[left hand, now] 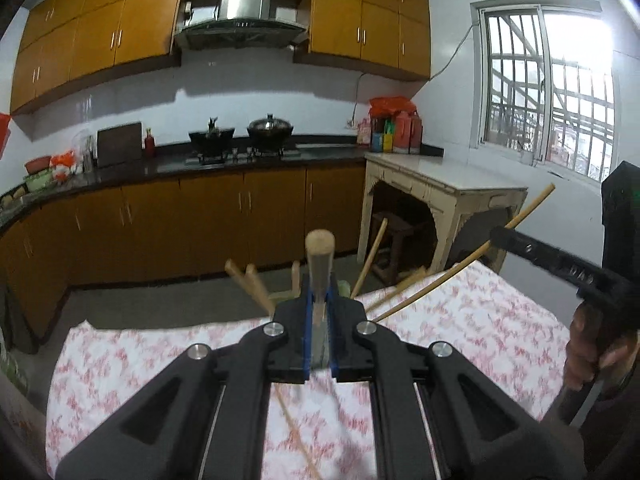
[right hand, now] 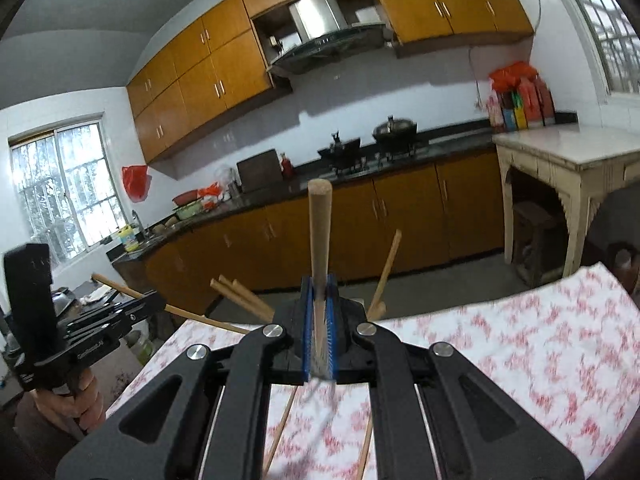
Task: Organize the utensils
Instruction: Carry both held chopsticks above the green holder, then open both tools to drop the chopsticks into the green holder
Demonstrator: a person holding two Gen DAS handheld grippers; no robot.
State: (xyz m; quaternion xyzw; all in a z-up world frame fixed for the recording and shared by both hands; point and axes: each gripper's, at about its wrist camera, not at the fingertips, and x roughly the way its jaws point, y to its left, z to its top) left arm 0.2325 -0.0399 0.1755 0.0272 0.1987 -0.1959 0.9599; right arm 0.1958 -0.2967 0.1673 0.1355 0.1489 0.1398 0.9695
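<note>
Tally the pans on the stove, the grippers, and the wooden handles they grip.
Pans on stove: 2 - wok, lidded pot
Grippers: 2 - left gripper, right gripper
Wooden handles gripped: 2 - left handle, right handle
Total: 6

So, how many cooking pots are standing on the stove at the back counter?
2. An open dark pot stands on the left side of the stove, and a lidded pot stands beside it on the right. No others are visible.
</note>
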